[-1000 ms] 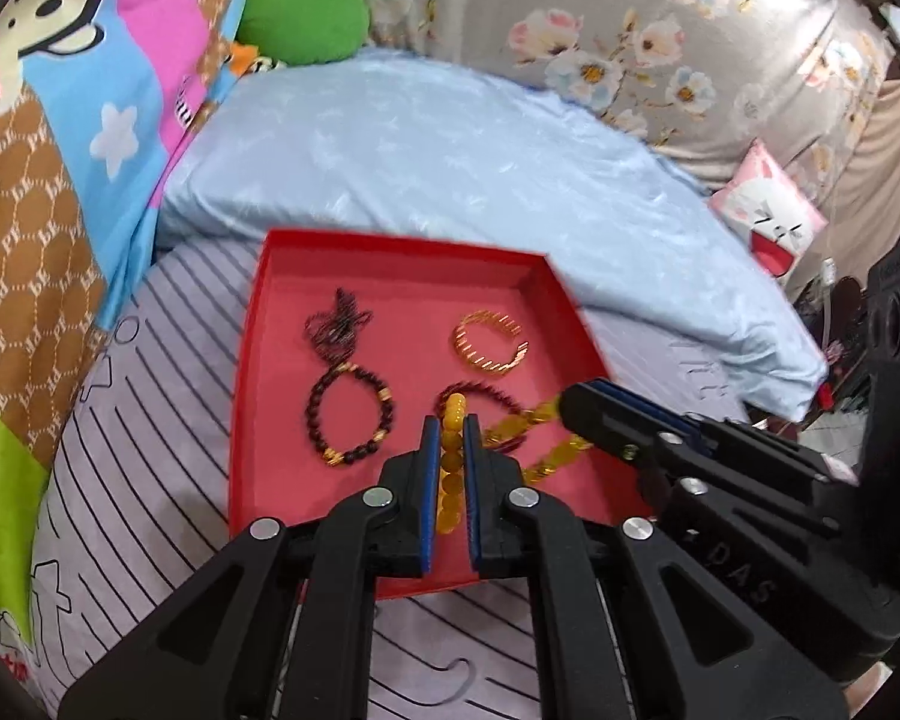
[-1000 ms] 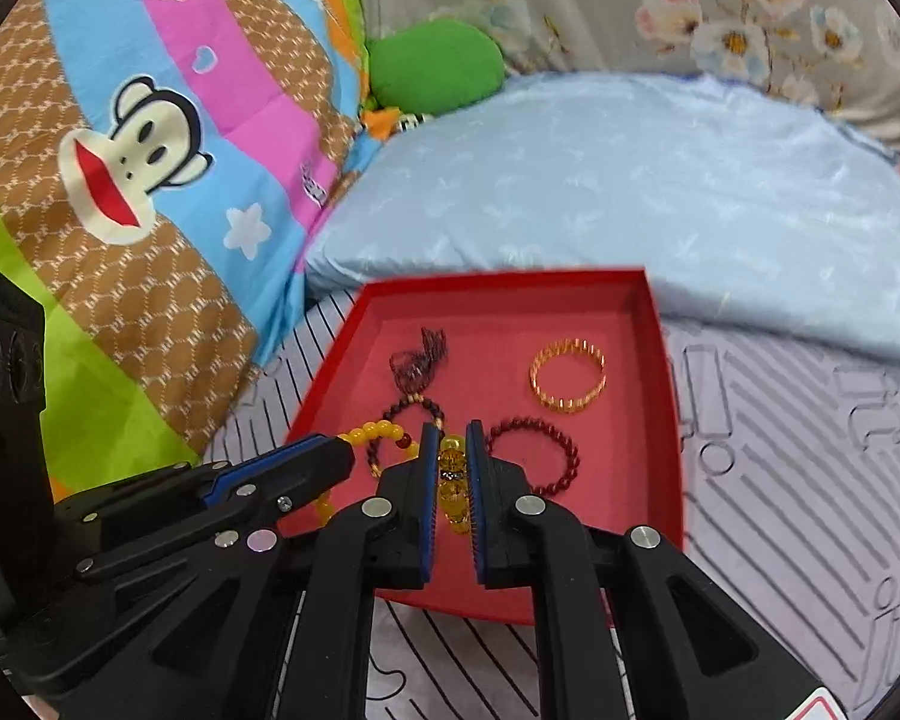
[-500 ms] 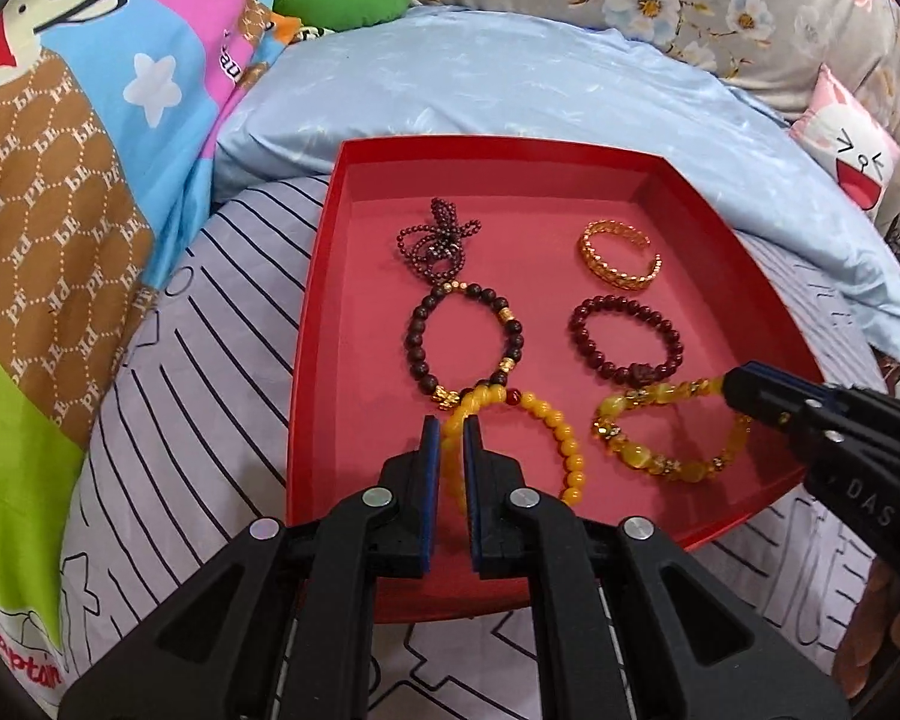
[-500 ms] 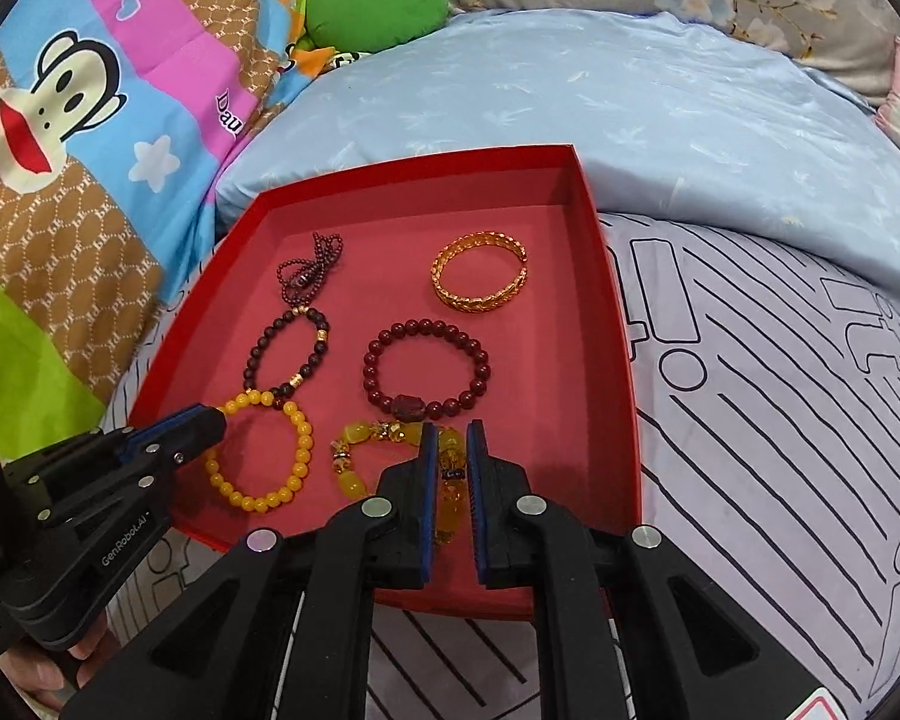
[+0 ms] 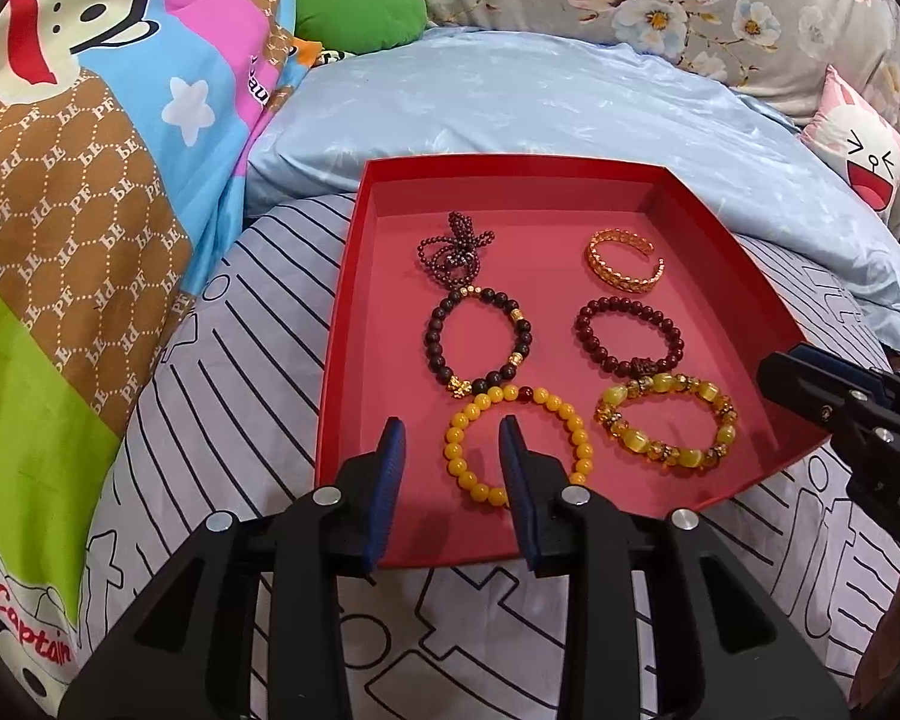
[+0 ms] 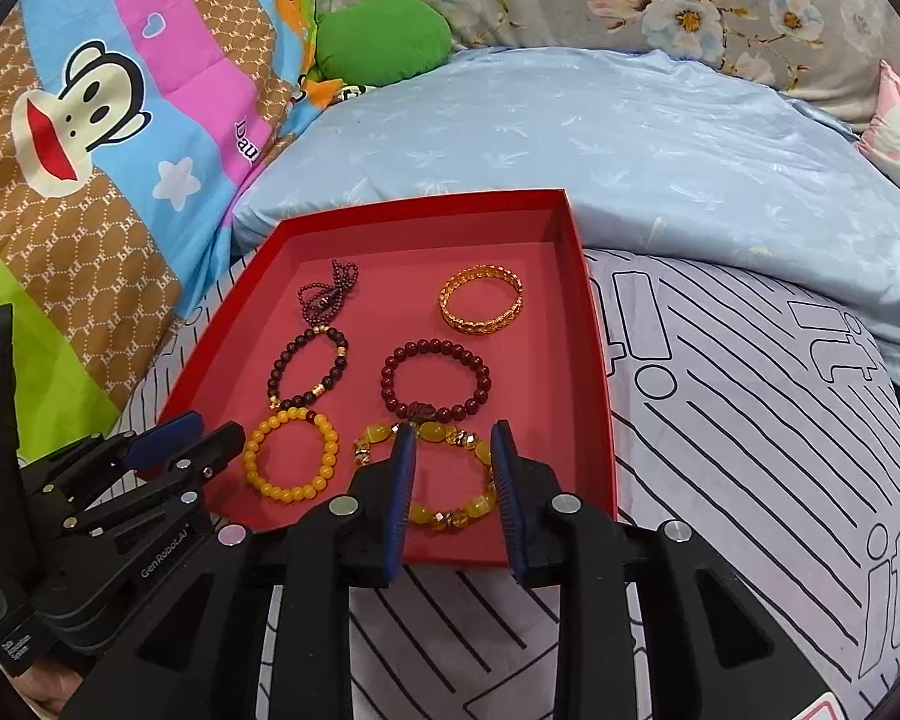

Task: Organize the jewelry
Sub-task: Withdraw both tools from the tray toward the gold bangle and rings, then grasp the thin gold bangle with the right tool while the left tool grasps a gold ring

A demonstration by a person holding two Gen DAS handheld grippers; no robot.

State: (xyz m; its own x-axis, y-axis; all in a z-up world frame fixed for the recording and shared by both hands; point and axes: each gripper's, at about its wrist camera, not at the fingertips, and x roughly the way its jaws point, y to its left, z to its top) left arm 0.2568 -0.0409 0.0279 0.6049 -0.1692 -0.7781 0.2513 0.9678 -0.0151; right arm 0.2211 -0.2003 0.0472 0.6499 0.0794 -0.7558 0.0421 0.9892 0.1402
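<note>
The left gripper (image 5: 453,441), black with blue pads, hangs over the near edge of a shallow red cardboard tray (image 5: 345,324) with its jaws opening; part of a round bracelet of opaque yellow beads (image 5: 516,447) lies on the tray floor between the pads, and neither pad presses on it. The right gripper (image 6: 453,441), of the same make, is also opening its jaws over a bracelet of translucent amber and gold beads (image 6: 432,474), which rests flat in the tray's near right corner, unpinched. Behind these two lie a dark brown bead bracelet with gold spacers (image 5: 480,342) and a dark red bead bracelet with a carved charm (image 5: 627,336). At the far end sit a bunched strand of small maroon beads (image 5: 453,249) and an open gold metal cuff (image 5: 624,258). The tray sits on a lilac sheet with black line print (image 6: 750,420), in front of a pale blue pillow (image 6: 600,138).
</note>
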